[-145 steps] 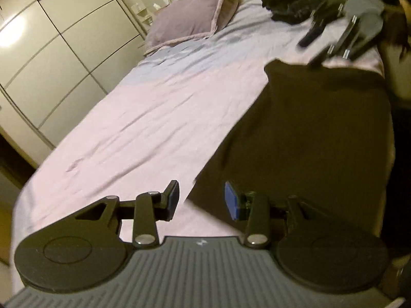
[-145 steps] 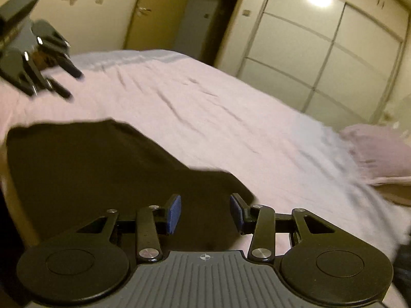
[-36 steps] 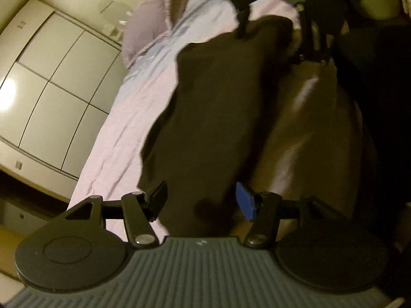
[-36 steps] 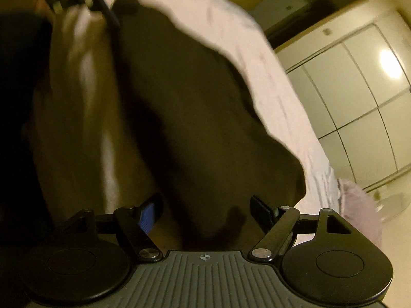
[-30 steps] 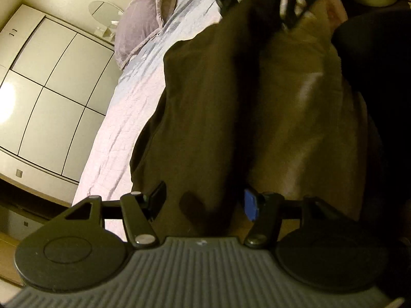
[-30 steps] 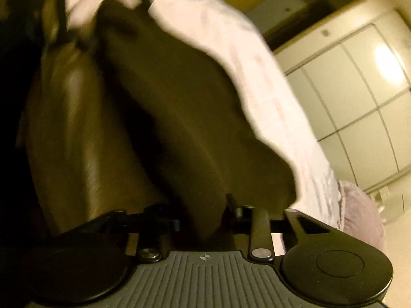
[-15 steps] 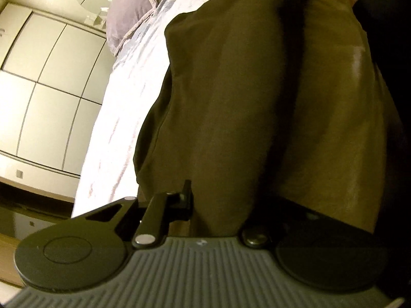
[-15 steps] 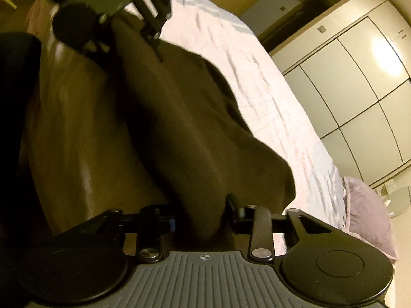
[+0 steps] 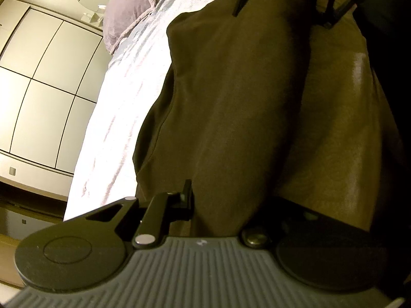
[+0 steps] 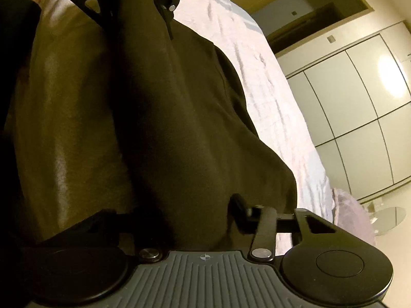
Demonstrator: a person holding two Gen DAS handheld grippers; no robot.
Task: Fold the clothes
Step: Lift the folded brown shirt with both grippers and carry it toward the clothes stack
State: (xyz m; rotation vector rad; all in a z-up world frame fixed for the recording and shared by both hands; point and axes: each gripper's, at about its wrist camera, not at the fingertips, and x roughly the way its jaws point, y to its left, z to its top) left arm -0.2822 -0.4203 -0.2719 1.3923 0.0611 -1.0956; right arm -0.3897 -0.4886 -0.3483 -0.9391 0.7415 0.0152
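Along the near edge of the bed (image 9: 120,118), the dark garment (image 9: 231,102) hangs over the side. Left gripper (image 9: 205,205) is clamped on its hem; right gripper (image 10: 203,218) is closing around the hem. Best to lift both corners evenly and keep the hem taut.

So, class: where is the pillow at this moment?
In the left wrist view the pillow lies top left at the head of the bed, beyond the dark garment; in the right wrist view it sits at the lower right edge.

Both wrist views close, angled down, facing each other along bed (image 9: 108,118) edge; dark garment (image 9: 231,102) shared.
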